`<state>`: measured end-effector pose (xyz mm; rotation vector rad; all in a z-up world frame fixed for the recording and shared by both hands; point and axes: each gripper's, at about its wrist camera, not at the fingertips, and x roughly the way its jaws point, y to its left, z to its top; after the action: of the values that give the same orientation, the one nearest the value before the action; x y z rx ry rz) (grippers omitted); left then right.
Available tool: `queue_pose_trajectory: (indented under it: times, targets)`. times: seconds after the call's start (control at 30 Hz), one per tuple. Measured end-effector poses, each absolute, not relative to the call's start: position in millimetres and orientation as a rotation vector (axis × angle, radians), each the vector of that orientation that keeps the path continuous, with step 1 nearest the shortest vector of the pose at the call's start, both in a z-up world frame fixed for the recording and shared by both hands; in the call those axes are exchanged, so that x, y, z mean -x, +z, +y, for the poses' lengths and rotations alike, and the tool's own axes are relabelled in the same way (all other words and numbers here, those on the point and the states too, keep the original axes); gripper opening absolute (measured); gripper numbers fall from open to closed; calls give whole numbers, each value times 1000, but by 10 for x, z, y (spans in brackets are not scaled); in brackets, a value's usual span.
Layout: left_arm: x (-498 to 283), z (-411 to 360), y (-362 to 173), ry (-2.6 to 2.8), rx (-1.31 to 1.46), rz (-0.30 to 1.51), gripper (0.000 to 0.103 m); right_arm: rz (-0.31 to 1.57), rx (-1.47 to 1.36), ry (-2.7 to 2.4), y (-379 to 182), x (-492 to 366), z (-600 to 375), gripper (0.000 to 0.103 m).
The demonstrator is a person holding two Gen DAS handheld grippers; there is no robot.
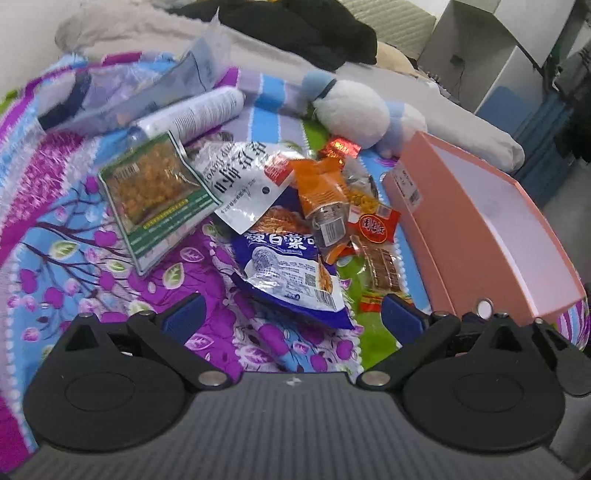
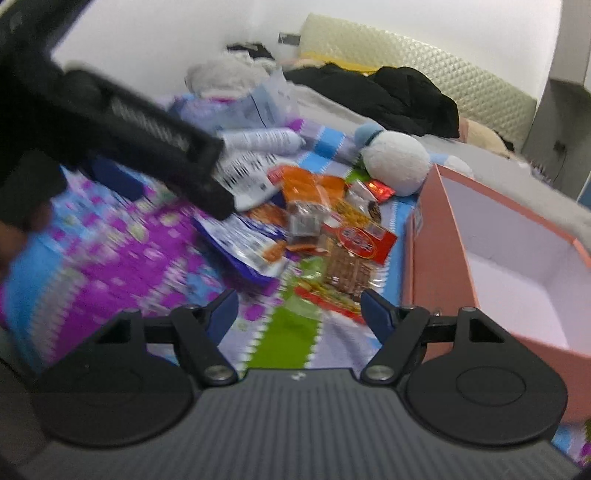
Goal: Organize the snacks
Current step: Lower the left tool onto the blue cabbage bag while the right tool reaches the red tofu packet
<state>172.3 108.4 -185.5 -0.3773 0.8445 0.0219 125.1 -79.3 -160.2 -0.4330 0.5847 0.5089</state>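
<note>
My work surface is a bed under a purple-blue-green floral quilted blanket (image 1: 110, 266). Directly on it: a green-bordered clear pouch of yellow snacks (image 1: 157, 192), a blue-and-white crinkly foil snack bag (image 1: 291, 273), a heap of small orange and red packets (image 1: 347, 221), an open pink cardboard box (image 1: 436, 229), a white-and-blue plush toy (image 1: 351, 107), and black clothing (image 1: 295, 29) farther back.

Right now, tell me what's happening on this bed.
A person holds a gripper in each hand above a heap of snack packets on a floral blanket. The left gripper and right gripper are both open and hold nothing. The pink box beside the heap is open and empty, so no snacks are sorted yet.
</note>
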Motion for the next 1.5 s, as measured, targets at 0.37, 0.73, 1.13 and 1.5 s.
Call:
queue_pose_trajectory:
  times: [0.37,0.73,1.13,1.5]
  targets:
    - [-2035,1225,-2326,60,514,892,93,587,752,538,-2132,-1463,-494,41]
    - [-2089,1282,-2390,58,586,873,57,539,863,568,-2178,-1513,-317,5]
    - [-1727,1351,-2267,74,645,817,18,539,855,590,-1928,-1155,-412,2]
    - [-1139,1193,-2136,93,698,821,16,578,809,621,-1763,-801,-575,2]
